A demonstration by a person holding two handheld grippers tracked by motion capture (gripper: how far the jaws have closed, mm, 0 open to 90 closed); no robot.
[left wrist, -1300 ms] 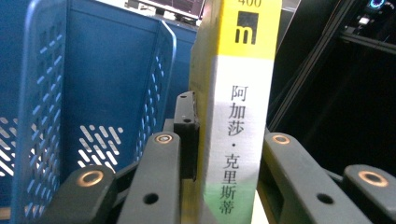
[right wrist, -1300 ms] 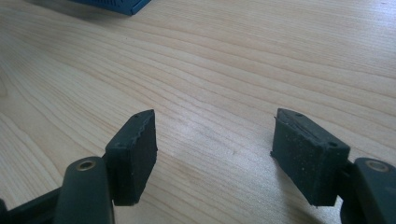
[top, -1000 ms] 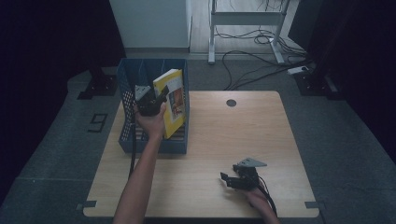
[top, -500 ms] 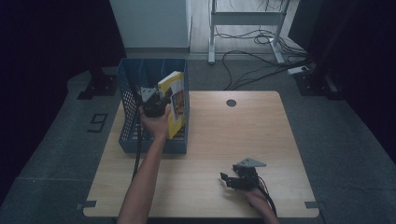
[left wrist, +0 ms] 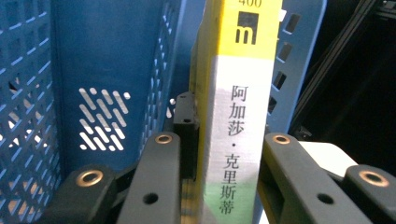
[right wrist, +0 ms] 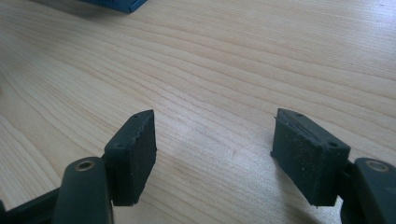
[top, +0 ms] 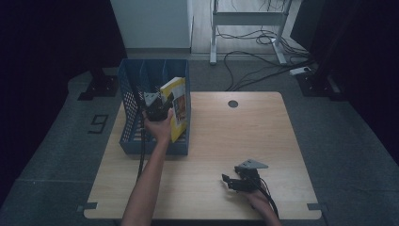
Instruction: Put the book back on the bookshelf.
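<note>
From the high view I see a wooden table [top: 263,136] filling the middle of the frame. A blue rack [top: 129,110] with upright dividers stands at its upper left. My left gripper [top: 157,106] is over the rack, clamped on a yellow book [top: 178,106] that stands tilted in the rack's rightmost slot. My right gripper [top: 235,182] rests low on the table at lower centre right, well apart from the rack, its jaws apart with nothing between them.

In the left gripper view, the book [left wrist: 238,116] runs up the centre of the frame, spine towards me, yellow at the top and white below with black characters. My two black jaws press on it from either side. The blue rack wall [left wrist: 107,70] fills the left and the space behind.

In the right gripper view, my two black pads [right wrist: 133,149] stand wide apart above bare wood [right wrist: 224,70]. A blue corner of the rack [right wrist: 116,3] sits at the top left edge.
</note>
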